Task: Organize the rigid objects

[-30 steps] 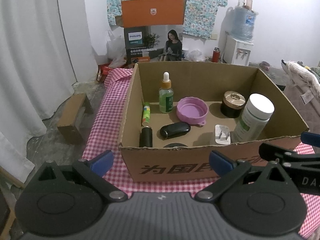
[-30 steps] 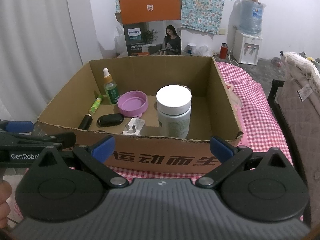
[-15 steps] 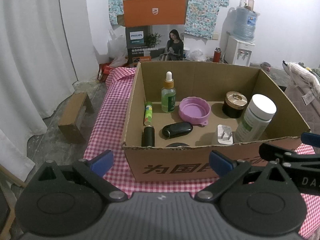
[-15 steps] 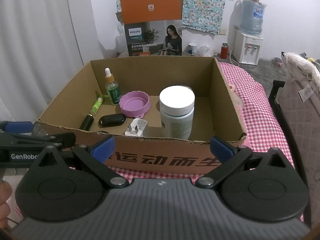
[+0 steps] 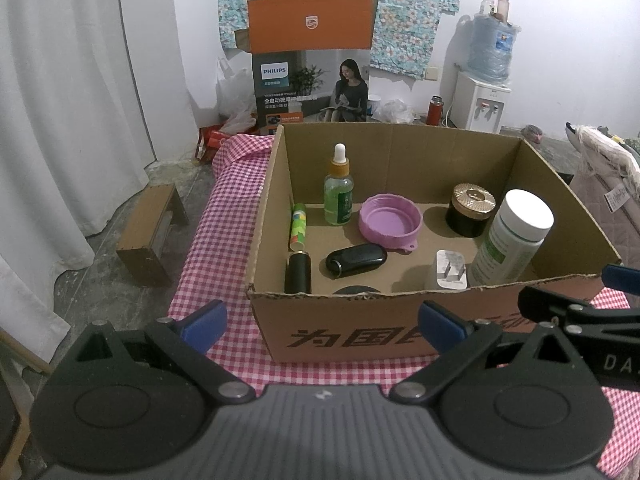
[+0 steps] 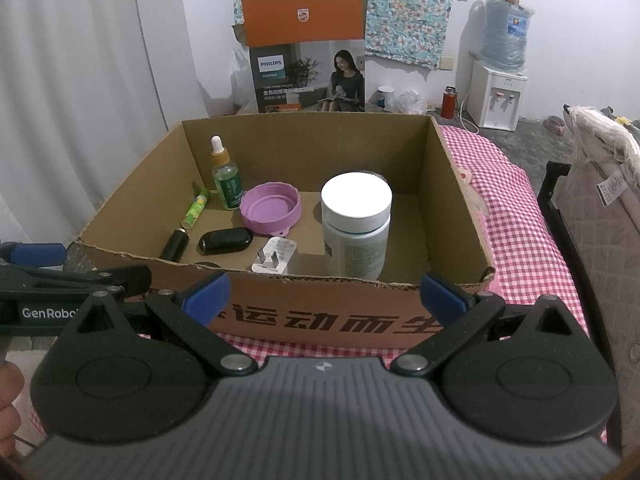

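Note:
An open cardboard box (image 5: 400, 332) (image 6: 320, 320) stands on a pink checked tablecloth. Inside are a green dropper bottle (image 5: 338, 192) (image 6: 226, 178), a purple lid (image 5: 390, 222) (image 6: 271, 208), a white-capped pill bottle (image 5: 514, 236) (image 6: 356, 224), a gold-lidded black jar (image 5: 471, 210), a black key fob (image 5: 356, 260) (image 6: 225, 241), a white plug (image 5: 450, 270) (image 6: 274, 261), a green tube (image 5: 298, 226) (image 6: 195, 210) and a black tube (image 5: 298, 272) (image 6: 175, 245). My left gripper (image 5: 322, 322) and right gripper (image 6: 324, 292) are both open and empty, just in front of the box's near wall.
A Philips carton (image 5: 312, 60) stands behind the box. A water dispenser (image 5: 482, 100) is at the back right, a small wooden stool (image 5: 150, 236) on the floor at left, a quilted chair (image 6: 600, 216) at right. White curtains hang at left.
Both grippers have drawn back slightly and risen, so the box sits a little farther and more of its inside shows. Nothing in the box has moved.

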`<state>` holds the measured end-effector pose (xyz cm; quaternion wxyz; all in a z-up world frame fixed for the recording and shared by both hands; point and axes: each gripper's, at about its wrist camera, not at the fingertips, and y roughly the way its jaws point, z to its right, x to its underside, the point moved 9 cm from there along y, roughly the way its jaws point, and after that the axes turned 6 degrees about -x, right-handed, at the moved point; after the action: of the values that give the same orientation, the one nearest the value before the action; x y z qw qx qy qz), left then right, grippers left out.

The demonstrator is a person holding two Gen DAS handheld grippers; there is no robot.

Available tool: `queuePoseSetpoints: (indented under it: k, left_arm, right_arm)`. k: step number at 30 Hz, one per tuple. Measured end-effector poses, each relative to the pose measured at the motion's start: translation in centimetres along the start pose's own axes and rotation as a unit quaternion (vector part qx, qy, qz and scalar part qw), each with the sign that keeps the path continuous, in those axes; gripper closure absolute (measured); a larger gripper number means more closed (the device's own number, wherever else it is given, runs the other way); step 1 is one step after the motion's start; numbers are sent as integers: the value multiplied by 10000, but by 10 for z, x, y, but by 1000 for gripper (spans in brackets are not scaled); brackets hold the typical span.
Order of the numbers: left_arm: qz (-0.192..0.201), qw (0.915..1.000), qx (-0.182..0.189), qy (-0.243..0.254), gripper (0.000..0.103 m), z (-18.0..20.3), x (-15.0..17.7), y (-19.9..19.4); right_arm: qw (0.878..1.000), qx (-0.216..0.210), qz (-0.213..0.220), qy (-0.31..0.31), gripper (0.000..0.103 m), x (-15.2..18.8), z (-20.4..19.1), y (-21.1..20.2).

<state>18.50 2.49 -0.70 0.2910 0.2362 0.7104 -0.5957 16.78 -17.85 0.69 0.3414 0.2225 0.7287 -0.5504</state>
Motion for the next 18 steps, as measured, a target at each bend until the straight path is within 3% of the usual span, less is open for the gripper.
queuePoseSetpoints:
  k: [18]
  left_arm:
    - [0,10000,-1,0,1,0,0,0]
  right_arm:
    - [10000,-12,-11,-1,1,-1,0,1]
